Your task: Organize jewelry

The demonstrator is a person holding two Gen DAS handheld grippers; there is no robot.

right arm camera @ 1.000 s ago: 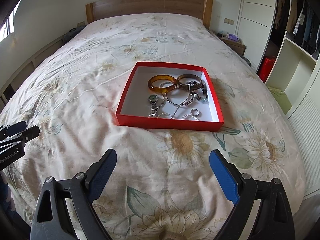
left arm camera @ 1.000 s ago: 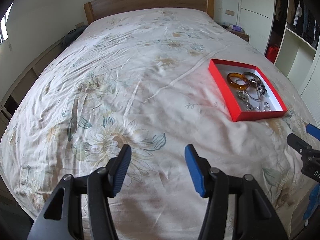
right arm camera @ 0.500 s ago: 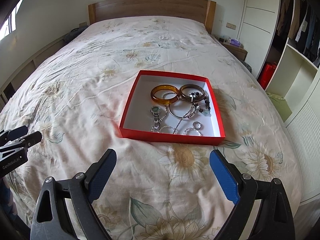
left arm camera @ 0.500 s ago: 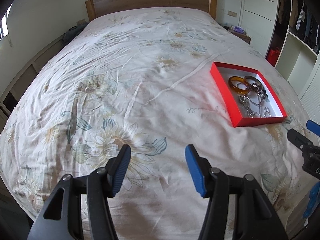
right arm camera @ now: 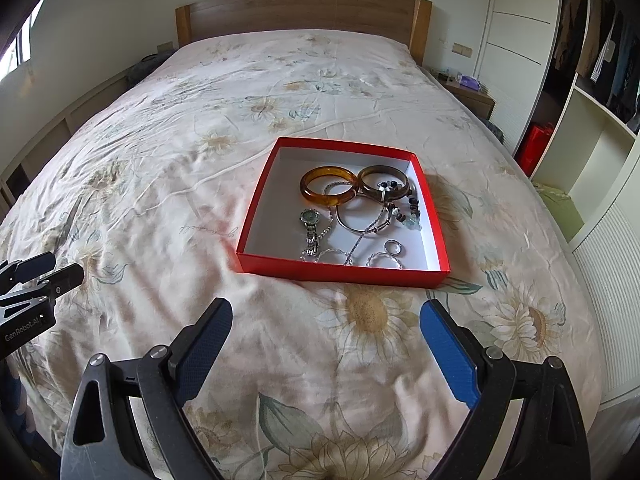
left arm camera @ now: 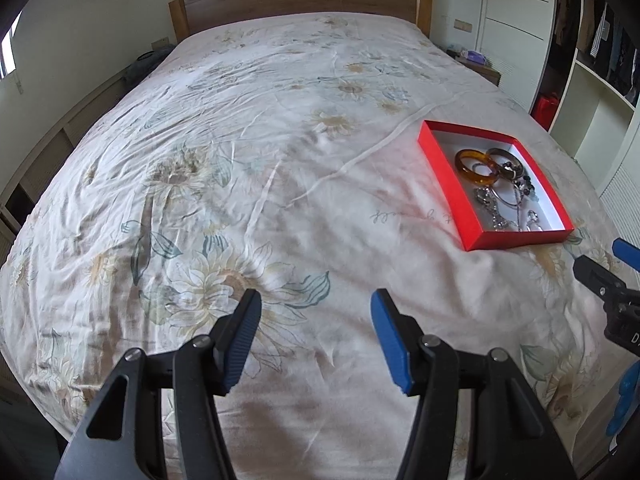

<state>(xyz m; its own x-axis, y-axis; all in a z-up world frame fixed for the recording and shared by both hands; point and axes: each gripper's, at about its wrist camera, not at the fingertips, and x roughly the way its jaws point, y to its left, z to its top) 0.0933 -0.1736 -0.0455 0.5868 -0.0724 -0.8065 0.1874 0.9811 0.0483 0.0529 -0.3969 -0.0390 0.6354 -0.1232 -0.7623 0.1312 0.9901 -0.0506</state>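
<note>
A red box (right arm camera: 256,220) with a white inside lies on the bed; it also shows in the left wrist view (left arm camera: 448,184). In it lie an amber bangle (right arm camera: 328,191), a darker bangle (right arm camera: 382,180), a silver watch (right arm camera: 310,226), a thin silver bangle (right arm camera: 362,220), a dark bead bracelet (right arm camera: 412,210), chains and small rings (right arm camera: 392,247). My right gripper (right arm camera: 326,344) is open and empty, just in front of the box. My left gripper (left arm camera: 316,334) is open and empty, over bare bedspread left of the box.
The floral bedspread (left arm camera: 240,152) covers the whole bed up to a wooden headboard (right arm camera: 304,12). A nightstand (right arm camera: 468,94) and open wardrobe shelves (right arm camera: 592,120) stand on the right. A low shelf (left arm camera: 36,160) runs along the left side.
Both grippers have pulled back and risen a little, so the box looks smaller and farther in each view. The jaws stay open and the jewelry has not moved.
</note>
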